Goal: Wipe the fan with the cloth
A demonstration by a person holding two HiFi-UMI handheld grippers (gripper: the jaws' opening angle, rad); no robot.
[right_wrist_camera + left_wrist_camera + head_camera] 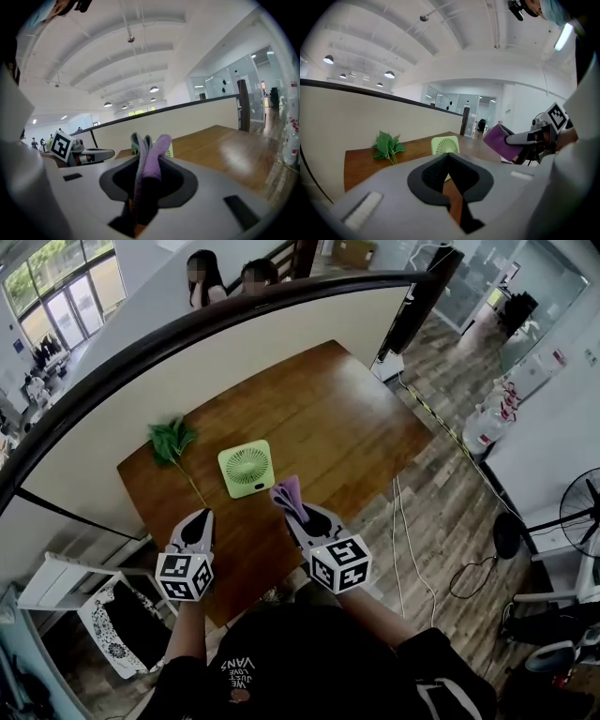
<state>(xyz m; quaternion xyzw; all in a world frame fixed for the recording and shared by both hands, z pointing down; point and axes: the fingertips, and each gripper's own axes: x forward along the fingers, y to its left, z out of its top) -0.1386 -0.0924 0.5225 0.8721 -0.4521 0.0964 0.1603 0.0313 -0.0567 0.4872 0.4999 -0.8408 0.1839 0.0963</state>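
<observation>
Evidently pre-wipe: the right gripper (pixel 292 506) is clamping the purple cloth (pixel 288 490), hovering just near-right of the green desk fan (pixel 247 468) on the wooden table (pixel 328 418). The left gripper (pixel 202 519) is hanging near-left, jaws together, empty. Next, I judge, the cloth needs pressing onto the grille.

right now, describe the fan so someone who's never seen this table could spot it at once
Start at the brown wooden table. On its near end, just right of a green leafy sprig, sits the fan. It is the only pale green rounded square with a circular grille.
</observation>
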